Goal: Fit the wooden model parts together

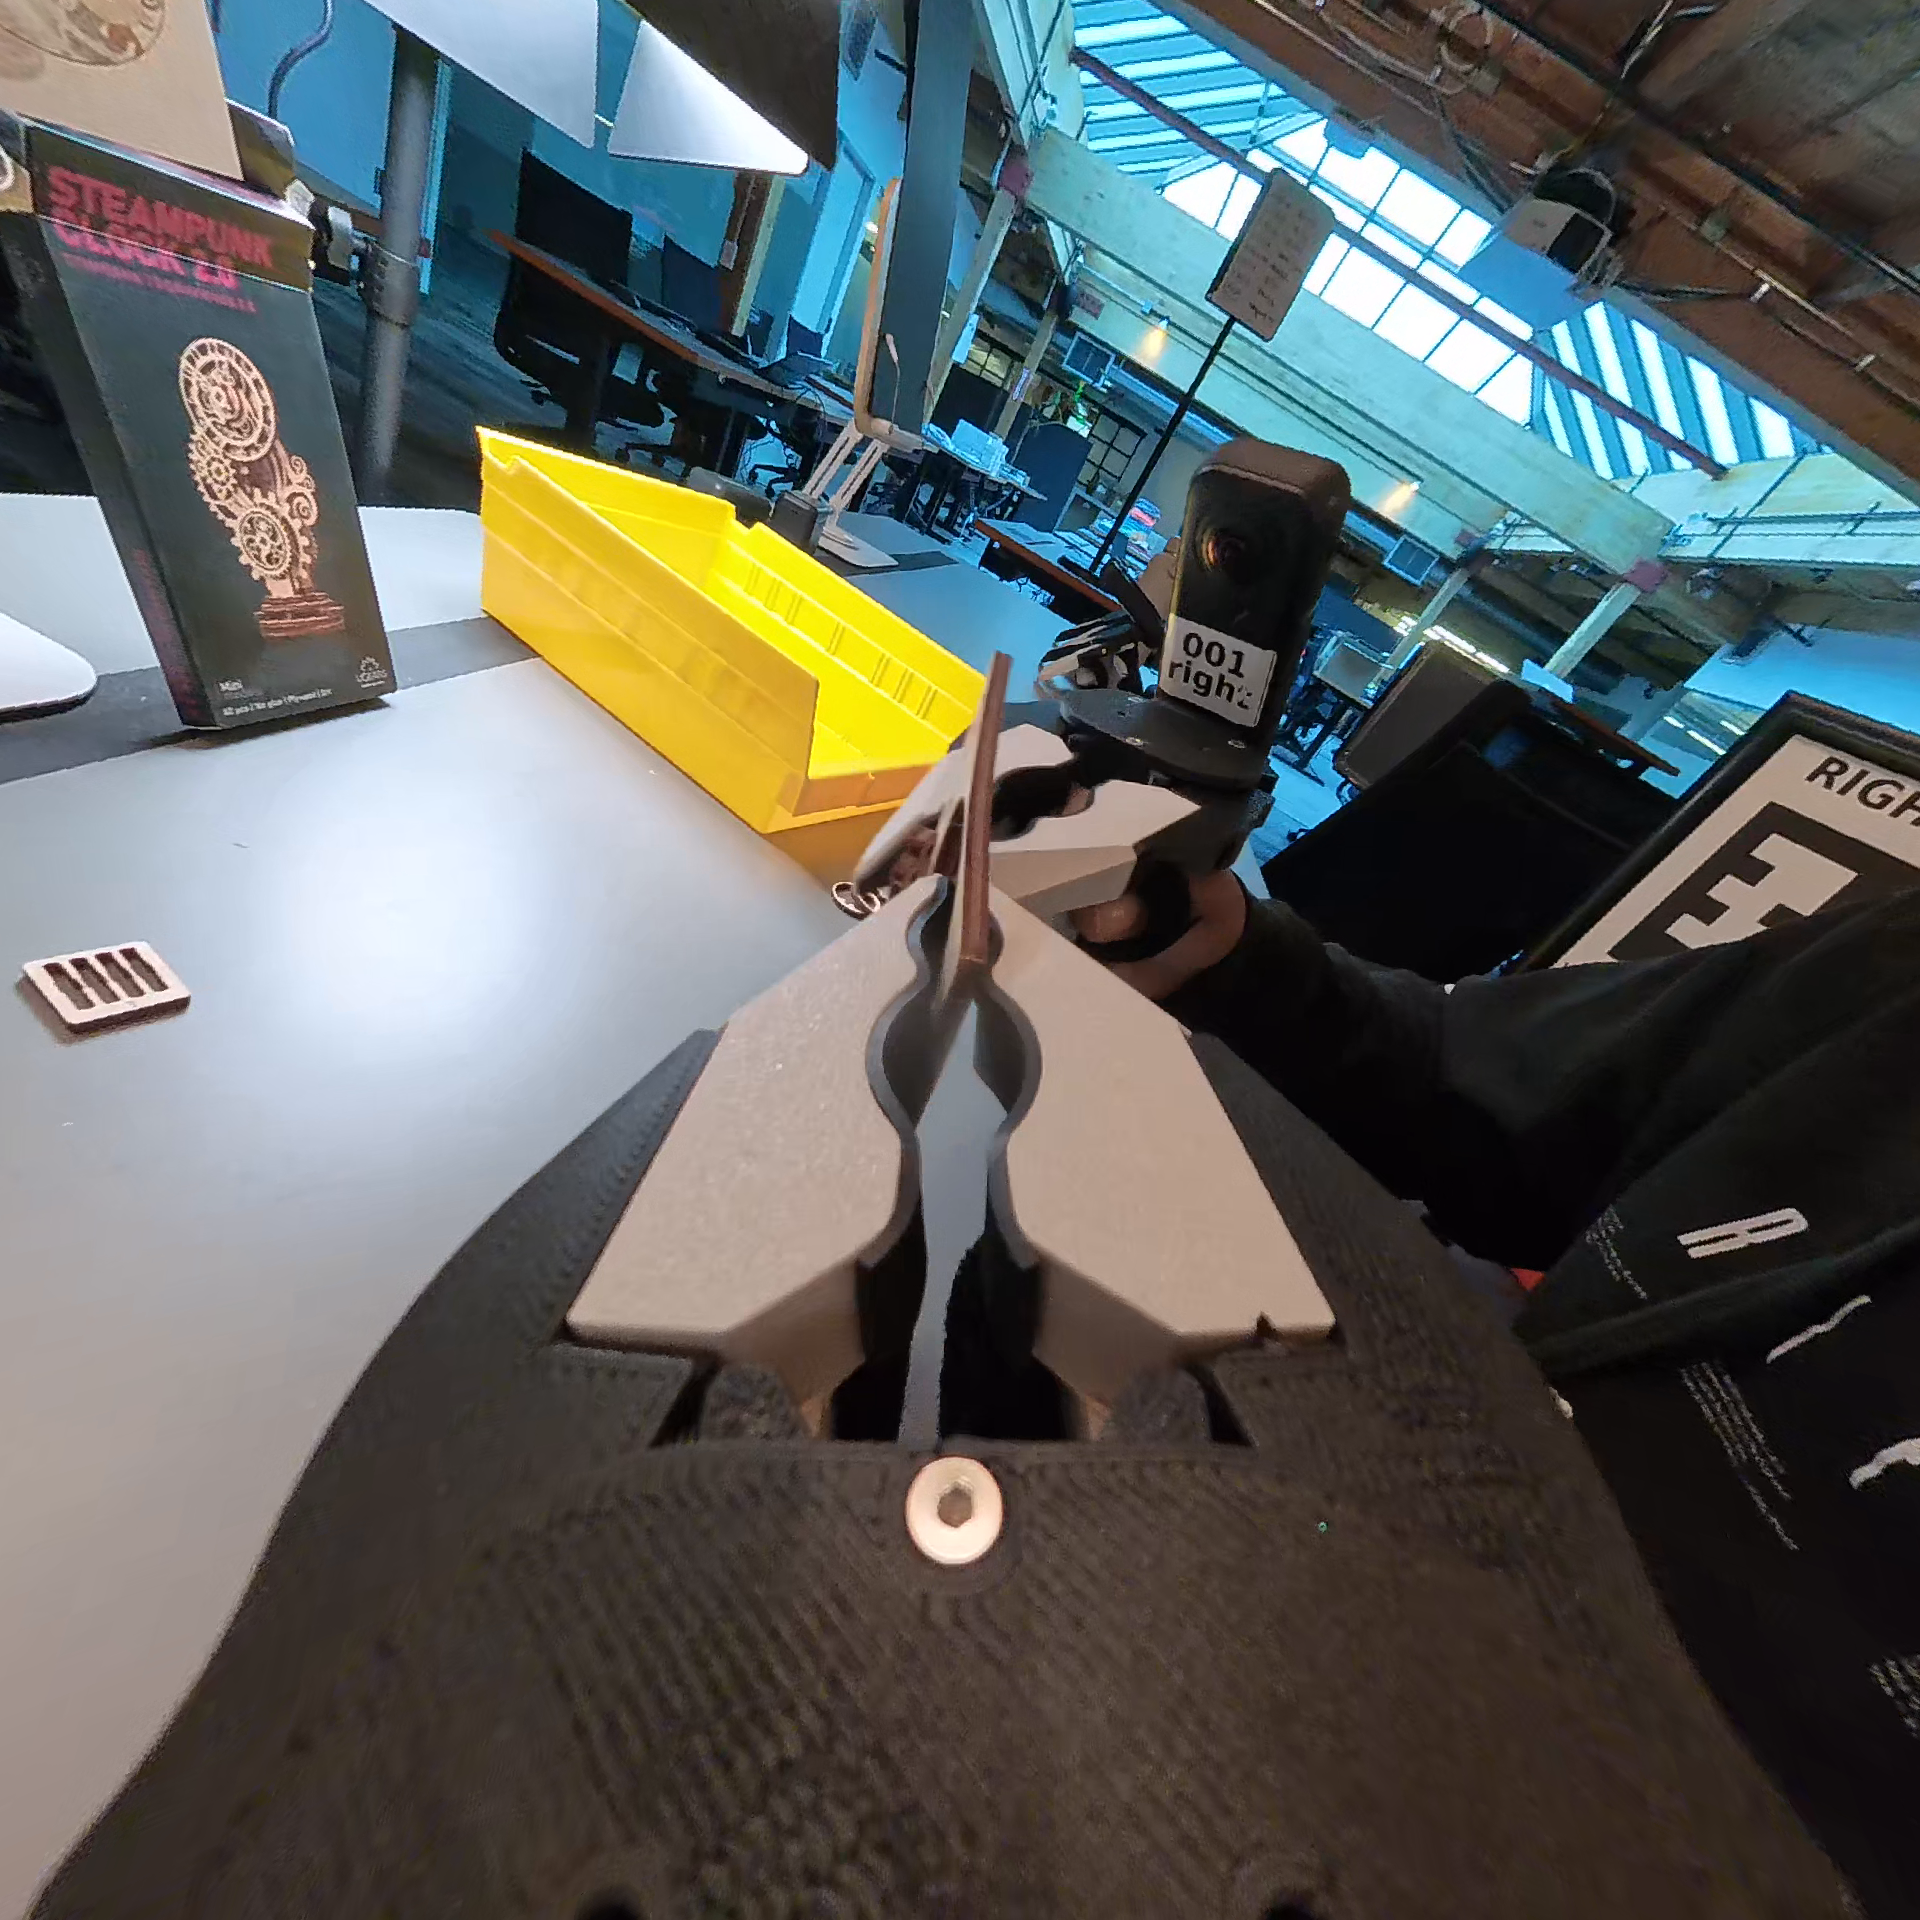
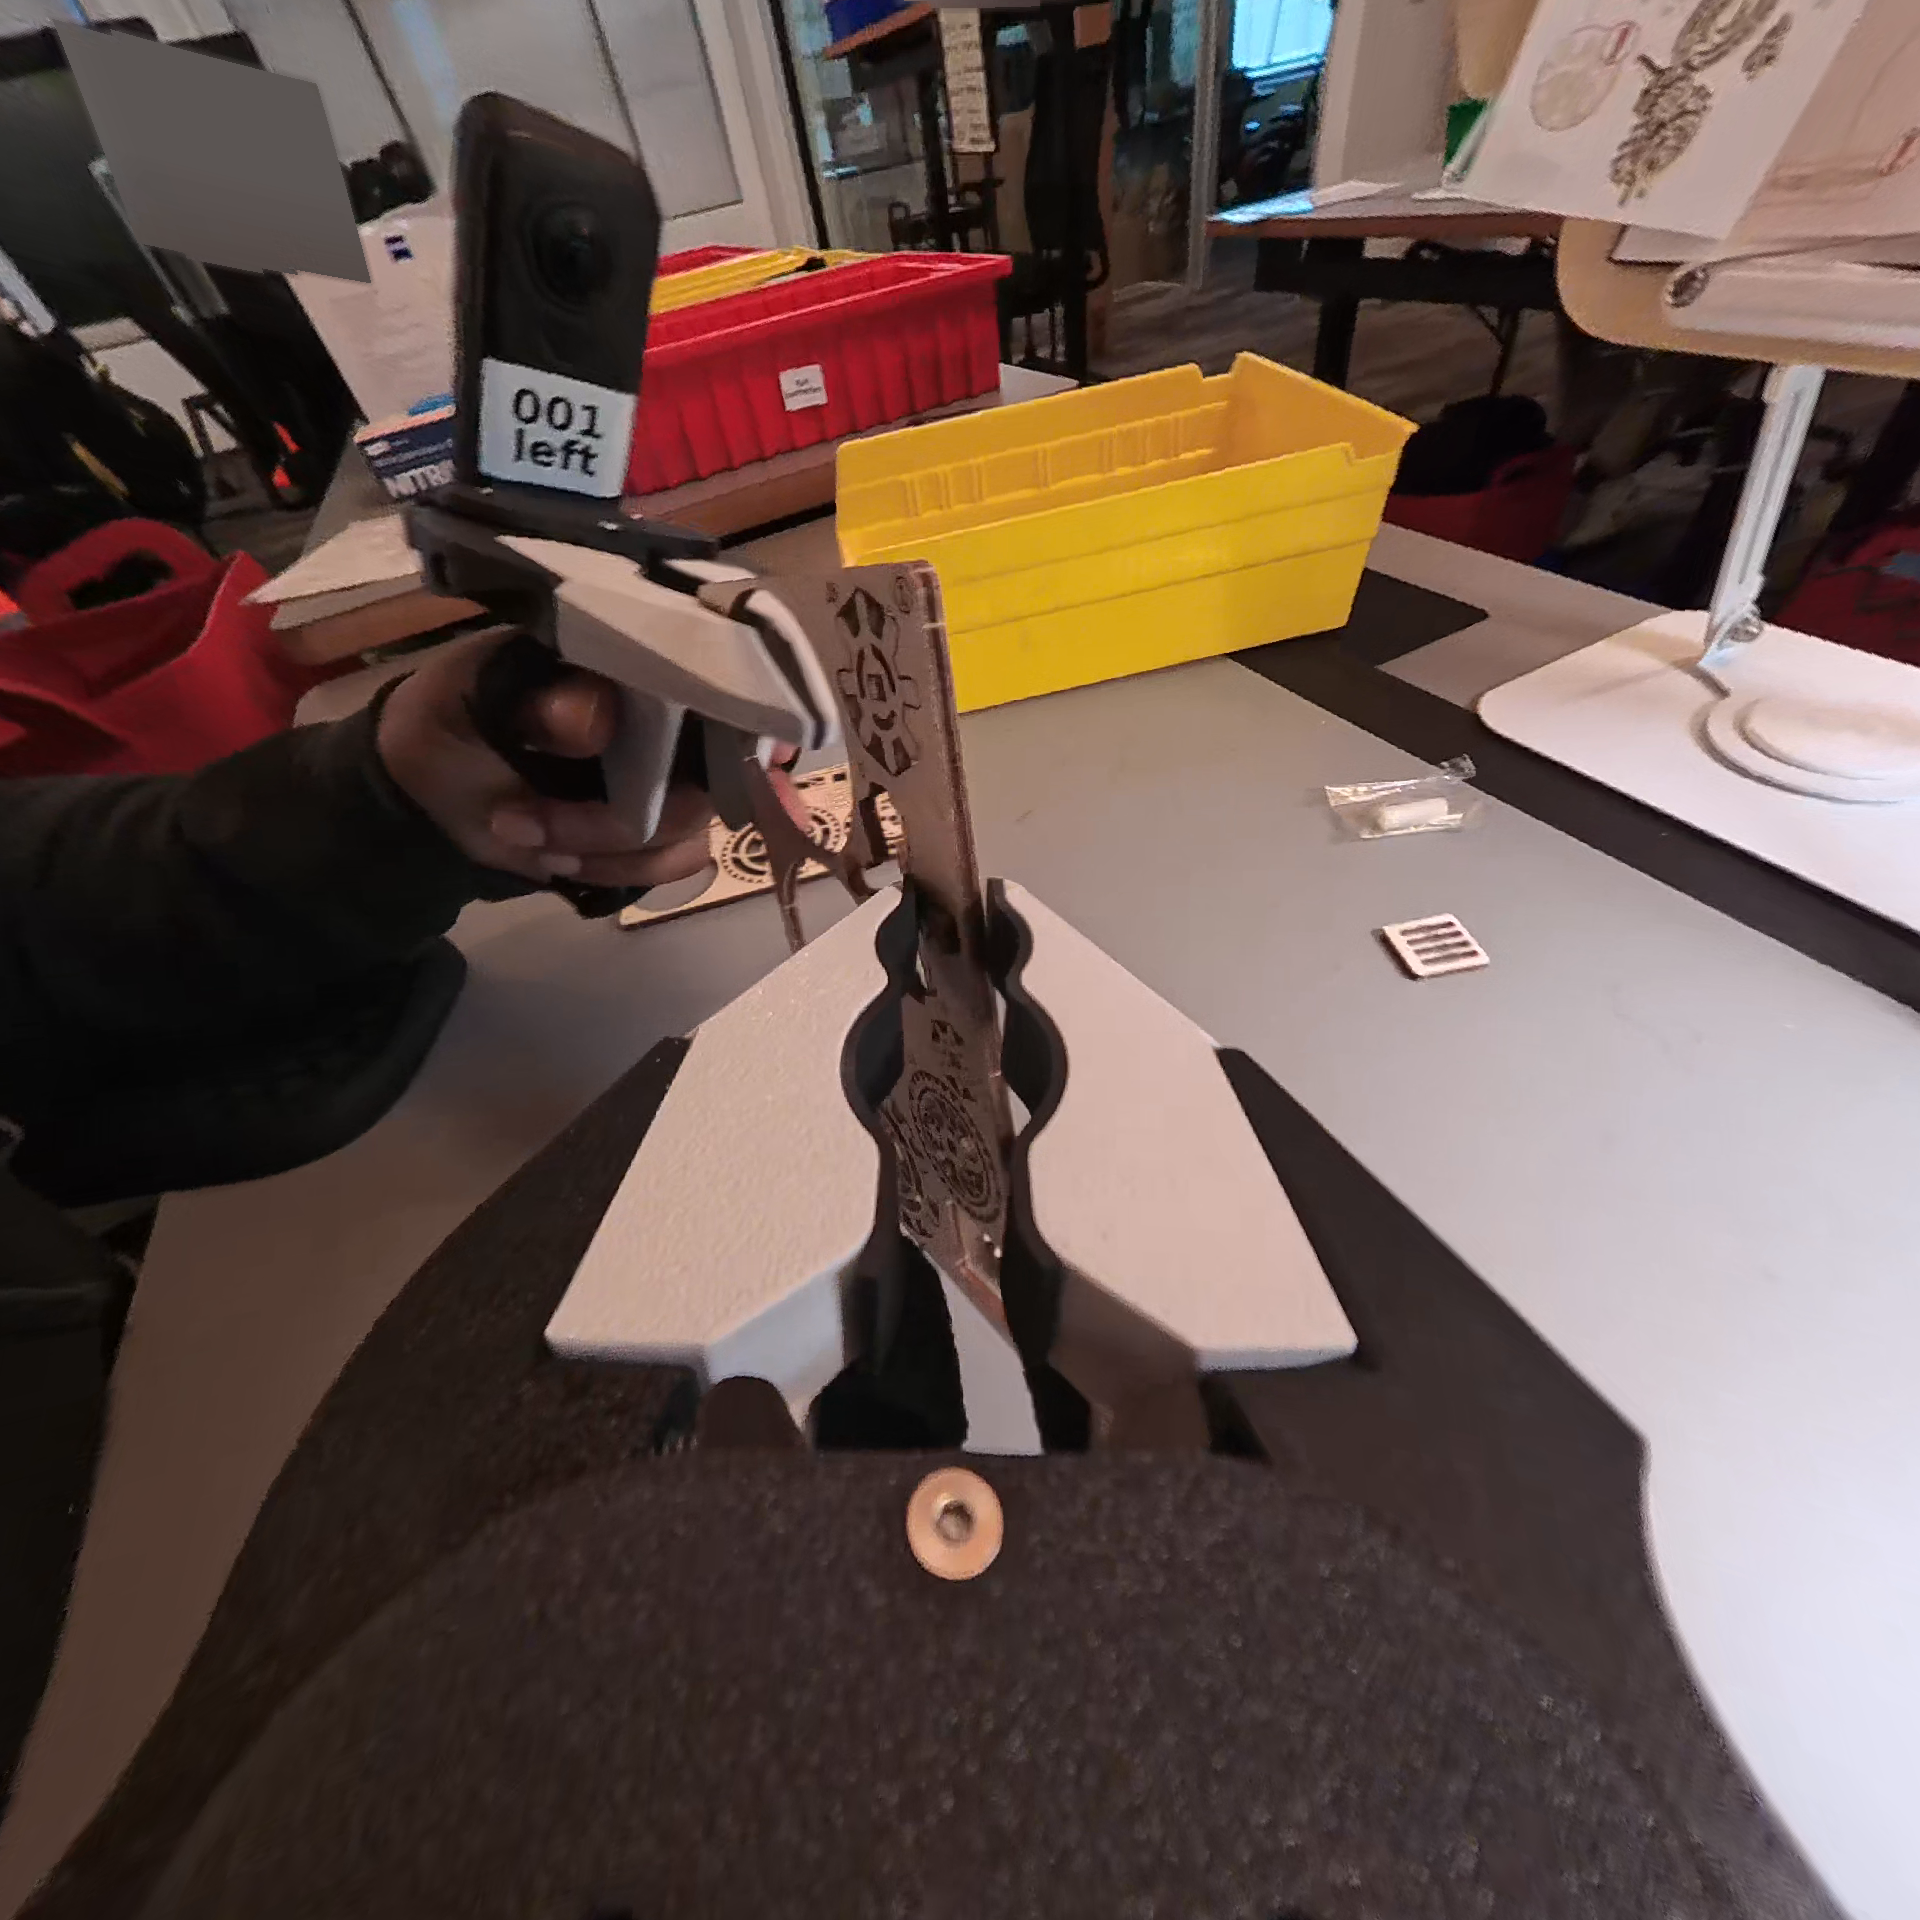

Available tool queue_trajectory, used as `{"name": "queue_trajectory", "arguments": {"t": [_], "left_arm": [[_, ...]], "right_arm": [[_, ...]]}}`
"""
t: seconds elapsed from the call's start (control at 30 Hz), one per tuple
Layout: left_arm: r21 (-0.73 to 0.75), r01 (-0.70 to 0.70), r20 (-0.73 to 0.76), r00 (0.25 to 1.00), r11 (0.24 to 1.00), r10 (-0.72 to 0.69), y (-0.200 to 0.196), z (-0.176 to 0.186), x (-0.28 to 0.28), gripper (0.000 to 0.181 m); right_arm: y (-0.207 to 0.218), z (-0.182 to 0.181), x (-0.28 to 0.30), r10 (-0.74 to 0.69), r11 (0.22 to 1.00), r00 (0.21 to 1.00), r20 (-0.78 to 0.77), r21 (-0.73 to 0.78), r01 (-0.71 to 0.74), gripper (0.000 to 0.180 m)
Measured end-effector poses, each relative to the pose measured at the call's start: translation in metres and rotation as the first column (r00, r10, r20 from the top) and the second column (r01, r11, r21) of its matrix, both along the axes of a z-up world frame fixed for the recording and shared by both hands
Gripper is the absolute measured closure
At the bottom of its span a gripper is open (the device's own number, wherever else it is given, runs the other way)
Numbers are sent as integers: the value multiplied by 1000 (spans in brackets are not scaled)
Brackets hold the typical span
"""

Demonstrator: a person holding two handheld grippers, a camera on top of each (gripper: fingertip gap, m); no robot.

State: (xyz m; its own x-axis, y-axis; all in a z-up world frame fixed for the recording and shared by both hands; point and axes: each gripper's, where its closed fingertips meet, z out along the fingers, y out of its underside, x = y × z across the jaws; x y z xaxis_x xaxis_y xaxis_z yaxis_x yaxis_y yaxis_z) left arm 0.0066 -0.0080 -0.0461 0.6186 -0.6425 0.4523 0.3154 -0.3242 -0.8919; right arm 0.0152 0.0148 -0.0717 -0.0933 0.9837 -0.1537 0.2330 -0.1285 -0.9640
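Observation:
A thin wooden sheet with laser-cut gear parts stands upright above the table, held from both sides. My right gripper is shut on its lower part. My left gripper comes in from the left and grips its upper left edge. In the left wrist view the sheet is edge-on between my left gripper's closed fingers, with the right gripper clamped on it just beyond. A small slotted wooden piece lies loose on the table; it also shows in the left wrist view.
A yellow bin stands on the grey table behind the sheet. Another wooden parts sheet lies flat under the left gripper. A small plastic bag, a red bin and the kit box are around. About 4 cm separates my left fingertips from my right. The small slotted wooden piece is about equally far from each gripper, around 25 cm. Seen from the left wrist view as well.

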Motion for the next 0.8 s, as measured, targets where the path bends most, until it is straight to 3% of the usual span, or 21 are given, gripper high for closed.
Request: {"name": "queue_trajectory", "arguments": {"t": [0.13, 0.3, 0.5, 0.6, 0.8], "left_arm": [[13, -31, -35, 999, 999, 32, 0, 0, 6, 181], [44, -69, -49, 996, 997, 71, 1, 3, 3, 181], [75, -12, 43, 999, 997, 9, 1, 6, -17, 181], [128, 54, 110, 992, 990, -68, -6, 18, -18, 181], [244, 97, 70, 991, 965, -117, -16, 30, -7, 181]], "right_arm": [[9, -3, -1, -72, 997, 997, 5, 24, 72, 167], [11, 2, -2, -135, 974, 990, -27, 178, 138, 163], [-14, -1, 0, 72, 995, 996, -47, 72, -68, 166], [-17, -9, 0, 109, 990, 994, -17, 89, -108, 163], [-38, -21, -8, 176, 980, 984, 1, 97, -175, 150]]}}
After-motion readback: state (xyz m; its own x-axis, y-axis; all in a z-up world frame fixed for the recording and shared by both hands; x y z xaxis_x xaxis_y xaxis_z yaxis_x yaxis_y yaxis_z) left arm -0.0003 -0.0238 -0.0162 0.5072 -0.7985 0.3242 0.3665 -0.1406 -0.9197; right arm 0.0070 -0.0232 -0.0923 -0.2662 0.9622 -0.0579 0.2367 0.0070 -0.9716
